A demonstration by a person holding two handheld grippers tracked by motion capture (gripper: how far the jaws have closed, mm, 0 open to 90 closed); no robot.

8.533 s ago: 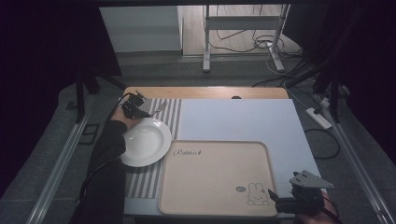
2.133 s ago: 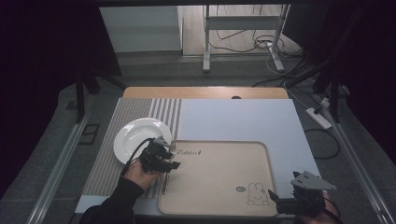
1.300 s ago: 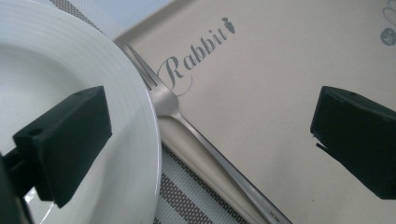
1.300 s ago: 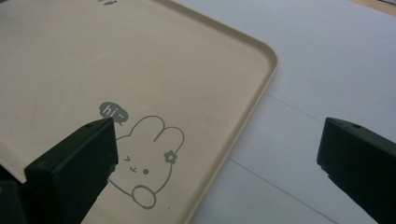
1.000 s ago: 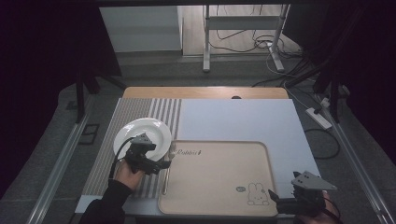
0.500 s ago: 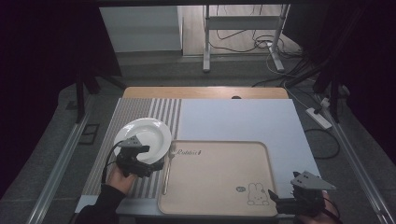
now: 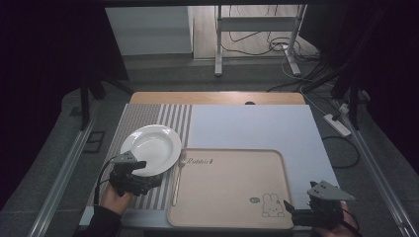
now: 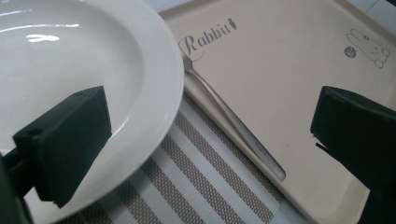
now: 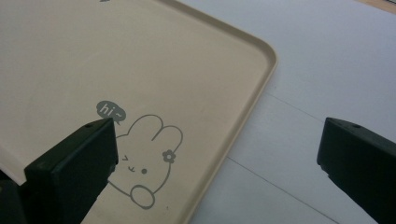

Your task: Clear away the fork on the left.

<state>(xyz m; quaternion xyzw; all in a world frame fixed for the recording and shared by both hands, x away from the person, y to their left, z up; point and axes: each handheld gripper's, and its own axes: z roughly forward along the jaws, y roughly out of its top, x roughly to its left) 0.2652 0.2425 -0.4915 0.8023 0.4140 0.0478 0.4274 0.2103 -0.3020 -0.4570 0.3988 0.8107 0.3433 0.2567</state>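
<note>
1. Table [image 7: 257, 123], the biggest thing here: a pale blue-white sheet covers most of its top, with a strip of bare wood along the far edge.
2. Tray [image 7: 232, 197], beige and square with rounded corners, lies flat on the near middle of the table. The word "Rabbit" is printed near its far left corner, and a small rabbit drawing with a "hi~" bubble sits near its near right corner.
3. Striped mat [image 7: 168, 118], grey and white, lies along the left side of the table, just left of the tray.
4. Plate [image 7: 150, 148], white, round and shallow, rests on the striped mat, near the tray's far left corner but apart from it.
5. Left gripper [image 7: 133, 180] is over the near edge of the plate. In the left gripper view its jaws are spread wide: one black jaw is over the plate's rim [image 8: 154, 93], the other over the tray [image 8: 280, 56], and neither pinches anything.
6. Right gripper [image 7: 316, 210] is at the tray's near right corner. In the right gripper view its jaws are spread wide too, one over the rabbit drawing, one over the bare table sheet, holding nothing.
7. Fork [image 7: 177, 180], slim and silver, lies lengthwise on the mat, right along the tray's left edge, just right of the plate, tines pointing away from the person.
</note>
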